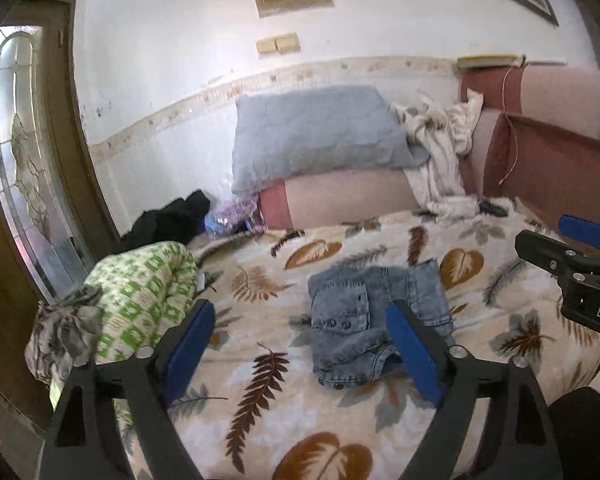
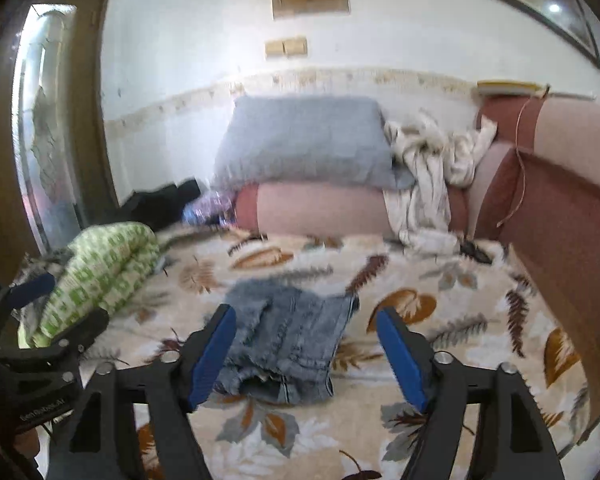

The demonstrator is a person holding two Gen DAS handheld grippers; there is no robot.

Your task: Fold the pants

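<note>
A pair of faded blue denim pants lies folded into a small bundle on the leaf-print bedspread, a buttoned pocket on top. It also shows in the right wrist view. My left gripper is open and empty, held above the bed with its right finger over the bundle's edge. My right gripper is open and empty, hovering just short of the pants. The right gripper appears at the right edge of the left wrist view, and the left gripper at the left edge of the right wrist view.
A green and white rolled blanket lies at the bed's left edge. A grey pillow rests on a pink bolster at the back. White crumpled cloth and a red headboard stand at the right. A door is at the left.
</note>
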